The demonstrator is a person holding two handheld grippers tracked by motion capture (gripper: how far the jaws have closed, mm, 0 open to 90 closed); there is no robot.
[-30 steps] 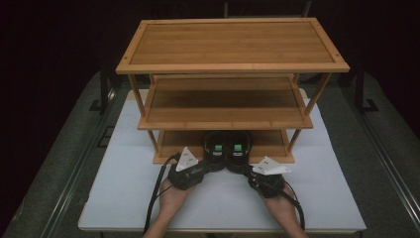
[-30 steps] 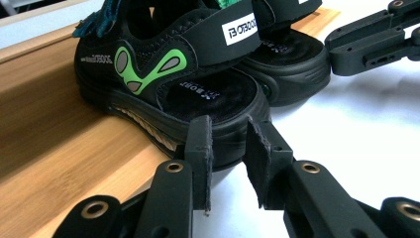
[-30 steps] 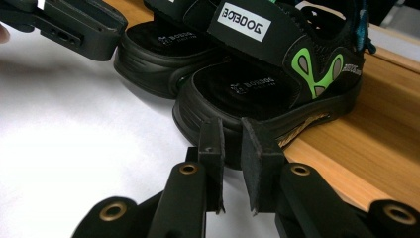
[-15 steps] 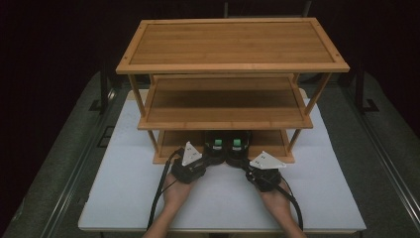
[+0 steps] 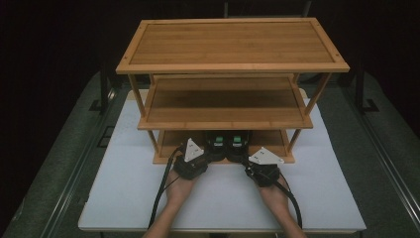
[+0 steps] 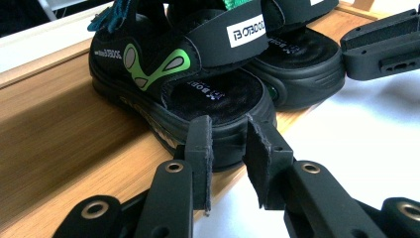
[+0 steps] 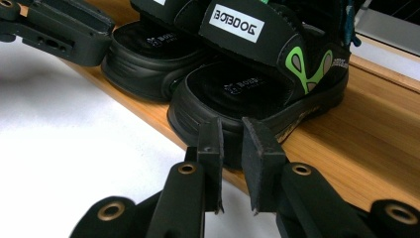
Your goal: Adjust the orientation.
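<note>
Near edge: two hands on the white bench [image 5: 124,198], one gripper each. Left gripper [image 6: 228,148] is pinched on the heel rim of the left sandal [image 6: 198,84]; pads straddle the rim, narrow gap between them. Right gripper [image 7: 232,148] does the same on the heel rim of the right sandal [image 7: 267,84].

Both sandals sit side by side, touching, on the bottom shelf [image 5: 270,141] of the bamboo rack [image 5: 233,44], heels at or just over its near edge, toes pointing far. In the high view they lie mid-width, partly under the middle shelf [image 5: 223,101].

Risks, as I judge them:
- Grip is on a thin, rounded rubber rim only. A pull or lift could let the heel peel out of the pads, and the sandal tips or drops off the shelf lip.
- Pushing farther in: soles look grippy and the bamboo has a raised lip, so a sandal may snag and yaw into its twin.
- Low clearance under the middle shelf; raise a gripper and its top plate may hit it.

Materials: sandals have black moulded rubbery soles, a matte fuzzy footbed, wide straps with a white label and green accents. Rack is smooth varnished bamboo, flat framed trays on slim slanted legs. Bench top is plain matte white.
</note>
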